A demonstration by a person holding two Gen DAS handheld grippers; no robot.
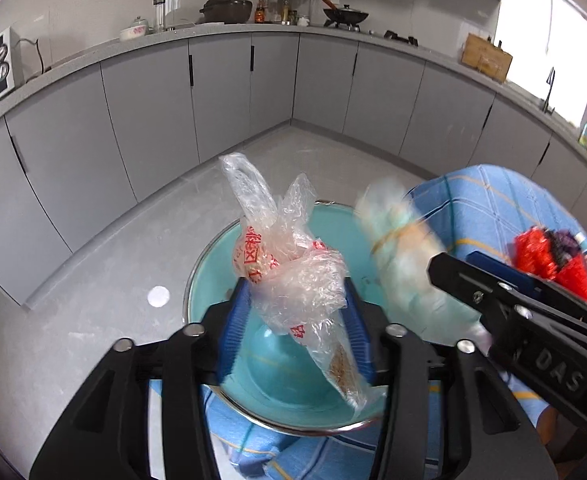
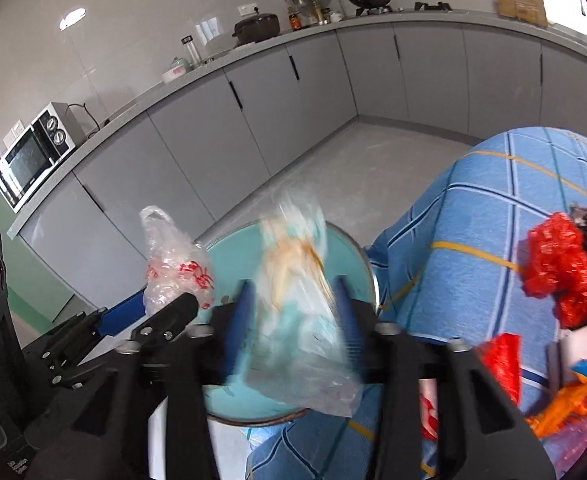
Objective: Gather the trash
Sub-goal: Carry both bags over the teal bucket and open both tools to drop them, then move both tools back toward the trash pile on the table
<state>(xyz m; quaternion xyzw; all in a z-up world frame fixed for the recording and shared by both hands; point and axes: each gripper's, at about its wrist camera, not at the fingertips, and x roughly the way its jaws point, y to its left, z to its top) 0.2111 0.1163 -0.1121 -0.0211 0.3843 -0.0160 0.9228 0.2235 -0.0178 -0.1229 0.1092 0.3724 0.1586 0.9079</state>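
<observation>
My left gripper (image 1: pixel 295 300) is shut on a crumpled clear plastic bag with red print (image 1: pixel 289 268) and holds it over a teal bin with a steel rim (image 1: pixel 213 276). My right gripper (image 2: pixel 291 300) is shut on a clear wrapper with pale teal and tan contents (image 2: pixel 297 320), blurred, also above the bin (image 2: pixel 229 248). In the left wrist view the right gripper (image 1: pixel 441 268) comes in from the right with its wrapper (image 1: pixel 405 256). In the right wrist view the left gripper (image 2: pixel 173 308) and its bag (image 2: pixel 173 272) are at the left.
A table with a blue checked cloth (image 2: pixel 473 232) stands right of the bin, with red crinkled wrappers (image 2: pixel 557 264) and orange and blue trash (image 2: pixel 573 396) on it. Grey cabinets (image 1: pixel 153 112) line the far walls. A microwave (image 2: pixel 33 156) sits on the counter.
</observation>
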